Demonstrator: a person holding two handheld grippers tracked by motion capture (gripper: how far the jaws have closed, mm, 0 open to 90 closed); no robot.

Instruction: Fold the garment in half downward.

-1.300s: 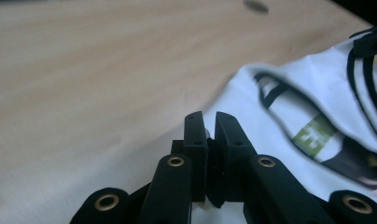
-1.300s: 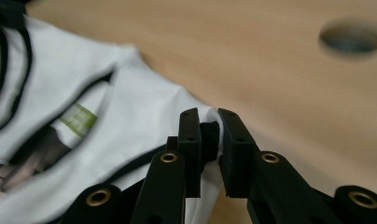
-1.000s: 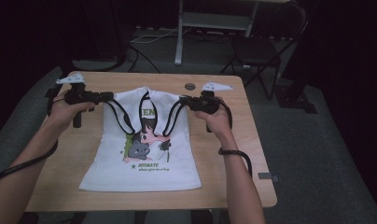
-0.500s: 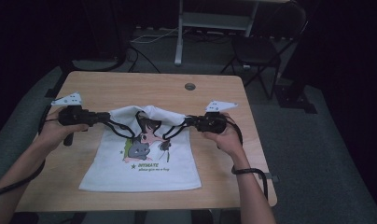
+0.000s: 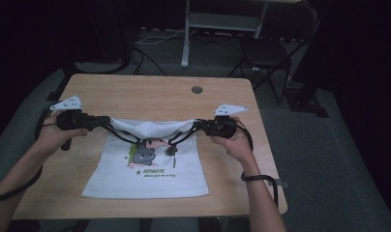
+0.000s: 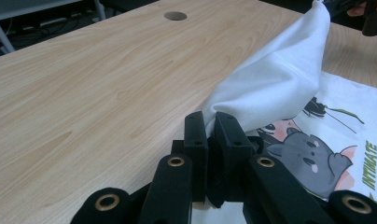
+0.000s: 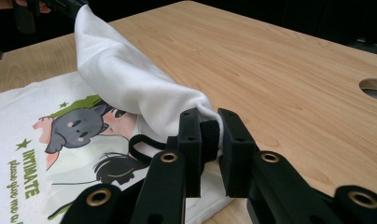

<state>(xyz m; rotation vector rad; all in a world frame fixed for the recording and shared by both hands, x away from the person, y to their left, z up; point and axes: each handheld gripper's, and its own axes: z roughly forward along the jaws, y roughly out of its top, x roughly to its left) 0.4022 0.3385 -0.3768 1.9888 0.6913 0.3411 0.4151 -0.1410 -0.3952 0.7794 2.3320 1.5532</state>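
Observation:
A white cloth bag [image 5: 145, 179] with a cartoon print and black straps lies flat on the wooden table [image 5: 150, 96]. Its far edge is lifted and stretched between my two grippers, folded back over the print. My left gripper [image 5: 109, 122] is shut on the left corner of that edge, and in the left gripper view the jaws [image 6: 211, 122] pinch the white cloth [image 6: 275, 79]. My right gripper [image 5: 196, 126] is shut on the right corner. The right gripper view shows the jaws [image 7: 210, 126] clamped on the cloth [image 7: 126, 70], with a black strap [image 7: 142, 144] looped beside them.
A round cable hole [image 5: 197, 90] sits in the table's far middle. Bare wood lies beyond the cloth and to both sides. A dark chair [image 5: 266, 48] and a white stand [image 5: 186, 34] are behind the table, with cables on the floor.
Both grippers have come toward the person, pulling the bag's far edge back over the print. The cloth now covers less of the table's far half.

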